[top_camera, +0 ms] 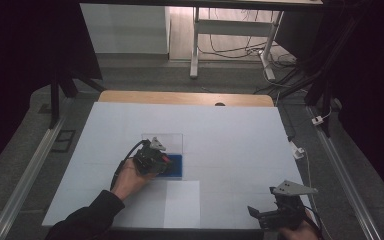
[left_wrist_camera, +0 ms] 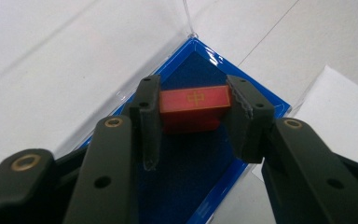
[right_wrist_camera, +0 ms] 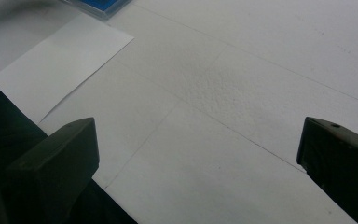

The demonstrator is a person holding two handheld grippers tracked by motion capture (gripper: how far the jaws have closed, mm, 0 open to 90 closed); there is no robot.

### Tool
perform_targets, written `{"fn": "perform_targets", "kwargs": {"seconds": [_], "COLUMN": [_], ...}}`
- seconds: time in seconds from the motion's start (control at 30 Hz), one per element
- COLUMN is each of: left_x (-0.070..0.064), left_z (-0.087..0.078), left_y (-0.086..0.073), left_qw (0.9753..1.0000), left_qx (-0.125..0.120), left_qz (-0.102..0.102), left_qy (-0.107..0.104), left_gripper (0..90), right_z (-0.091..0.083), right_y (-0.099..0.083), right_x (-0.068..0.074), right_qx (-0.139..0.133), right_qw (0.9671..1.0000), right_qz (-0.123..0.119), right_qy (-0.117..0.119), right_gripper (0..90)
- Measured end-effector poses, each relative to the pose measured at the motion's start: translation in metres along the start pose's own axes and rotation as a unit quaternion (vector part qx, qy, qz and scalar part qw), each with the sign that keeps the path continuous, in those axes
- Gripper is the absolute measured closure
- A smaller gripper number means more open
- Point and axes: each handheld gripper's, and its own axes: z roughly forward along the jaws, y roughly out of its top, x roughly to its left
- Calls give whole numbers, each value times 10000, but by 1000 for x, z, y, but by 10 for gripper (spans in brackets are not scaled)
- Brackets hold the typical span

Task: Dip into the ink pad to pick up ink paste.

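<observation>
A small red block (left_wrist_camera: 195, 109) with a gold mark on its top face sits between the jaws of my left gripper (left_wrist_camera: 193, 93), which press on both of its ends. Under it lies a shallow blue box (left_wrist_camera: 200, 158) lined with dark blue felt. In the high view the left gripper (top_camera: 164, 162) hovers over that blue box (top_camera: 176, 167) at the table's middle left. My right gripper (top_camera: 262, 214) rests near the front right edge, and its jaws (right_wrist_camera: 196, 135) stand wide apart over bare white table.
The box's clear lid (top_camera: 163, 141) stands up just behind it. A white paper sheet (top_camera: 181, 202) lies in front of the box, also seen as a paper sheet (right_wrist_camera: 60, 60) in the right gripper view. The white table top (top_camera: 230, 135) ends at a wooden far edge.
</observation>
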Motion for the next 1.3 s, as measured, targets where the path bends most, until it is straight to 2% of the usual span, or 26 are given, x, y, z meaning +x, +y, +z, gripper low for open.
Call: {"fn": "perform_targets", "kwargs": {"seconds": [0.13,0.33,0.53,0.63,0.83,1.07,1.3], "left_x": [-7,5,10,11,15,20,20], "left_z": [0,-1,-2,-5,-22,-32,-28], "left_y": [1,1,0,0,1,-4,-9], "left_qw": [9997,9998,9995,9995,9991,9994,9995], "left_qx": [26,5,-53,-92,-303,-190,-43], "left_qz": [131,-134,-174,-154,-167,-165,-203], "left_qy": [213,-138,-269,-244,-239,-232,-225], "left_gripper": [590,587,583,582,582,581,581], "right_z": [1,1,0,-1,-1,-2,-1], "right_y": [0,0,0,0,0,-1,0], "right_x": [0,1,-1,-2,-2,-5,-4], "right_qx": [24,51,-4,-14,-20,-94,-57], "right_qw": [10000,10000,10000,10000,9999,9996,9997], "right_qz": [5,-40,21,35,73,163,150], "right_qy": [11,-4,56,81,114,200,201], "right_gripper": [0,2,2,2,0,0,0]}}
